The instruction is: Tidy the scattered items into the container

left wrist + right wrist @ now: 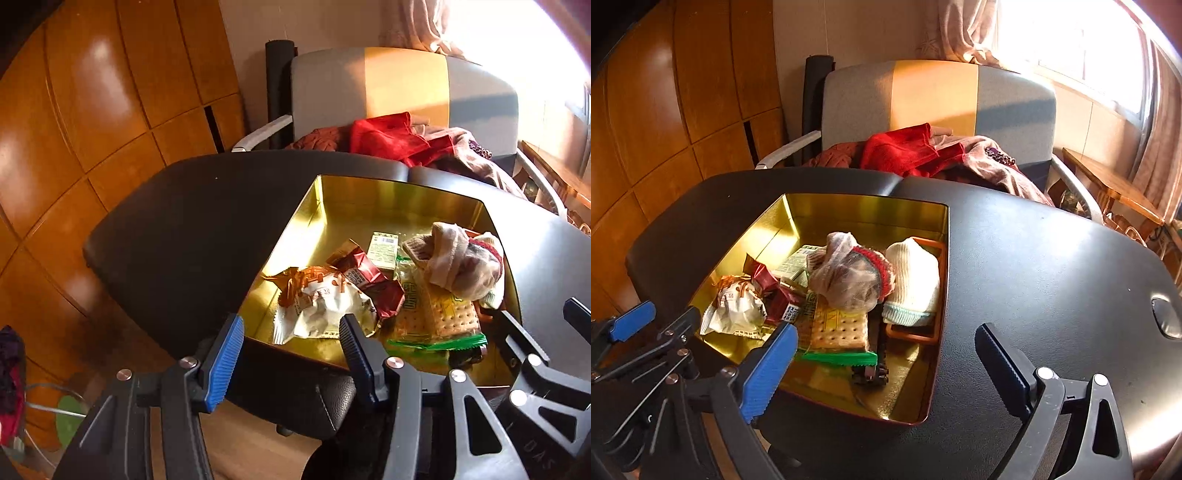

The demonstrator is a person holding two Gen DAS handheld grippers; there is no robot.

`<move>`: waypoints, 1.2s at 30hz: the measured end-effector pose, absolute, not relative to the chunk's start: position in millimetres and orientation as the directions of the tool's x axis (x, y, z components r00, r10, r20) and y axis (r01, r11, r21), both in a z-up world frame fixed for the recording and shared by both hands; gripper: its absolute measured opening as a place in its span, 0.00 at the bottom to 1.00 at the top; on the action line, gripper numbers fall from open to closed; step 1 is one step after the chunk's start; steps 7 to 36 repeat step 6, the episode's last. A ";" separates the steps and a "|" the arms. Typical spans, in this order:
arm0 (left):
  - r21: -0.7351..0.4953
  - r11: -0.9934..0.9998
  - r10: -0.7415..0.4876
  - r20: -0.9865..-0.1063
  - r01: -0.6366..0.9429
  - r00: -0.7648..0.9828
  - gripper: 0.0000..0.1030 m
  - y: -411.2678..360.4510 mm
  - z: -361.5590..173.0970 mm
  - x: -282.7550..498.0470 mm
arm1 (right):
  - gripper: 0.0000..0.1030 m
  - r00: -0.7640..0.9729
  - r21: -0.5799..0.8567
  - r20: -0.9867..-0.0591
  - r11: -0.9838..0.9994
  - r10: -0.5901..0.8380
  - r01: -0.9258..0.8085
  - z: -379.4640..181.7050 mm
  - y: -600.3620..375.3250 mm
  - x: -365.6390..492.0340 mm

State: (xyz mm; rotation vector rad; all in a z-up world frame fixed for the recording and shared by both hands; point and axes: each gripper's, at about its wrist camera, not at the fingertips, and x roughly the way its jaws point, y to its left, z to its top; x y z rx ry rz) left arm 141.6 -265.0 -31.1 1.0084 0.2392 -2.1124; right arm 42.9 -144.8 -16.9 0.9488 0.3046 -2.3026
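Note:
A gold-lined tin [354, 199] [864, 206] sits on the black table [192, 221] [1052, 280]. It holds a white and orange snack wrapper [317, 306] [738, 306], a dark red packet [369, 280] [768, 280], a cracker pack [443, 321] [838, 328], a small box [384, 251], a rolled sock with red trim [461, 266] [849, 280], a white knitted cap [912, 288] and a small dark toy [871, 373]. My left gripper [291, 343] is open and empty at the tin's near edge. My right gripper [886, 358] is open and empty over the tin's near right corner.
A grey and yellow armchair [406, 85] [938, 99] stands behind the table with red and pink clothes [399, 136] [916, 151] on its seat. Wooden cabinet panels [92, 110] are on the left. A wooden side table [1108, 184] stands by the window.

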 end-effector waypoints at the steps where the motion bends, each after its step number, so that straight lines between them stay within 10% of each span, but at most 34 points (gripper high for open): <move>1: 0.140 -0.692 -0.558 -0.727 0.708 -0.401 0.43 -265.0 -30.6 142.0 | 0.95 -0.549 0.020 -0.699 -0.779 -0.459 0.626 -17.0 -145.2 43.4; 36: 0.096 -0.704 -0.539 -0.717 0.704 -0.441 0.38 -267.1 -26.8 145.7 | 0.95 -0.553 0.018 -0.697 -0.782 -0.457 0.623 -16.2 -145.0 43.3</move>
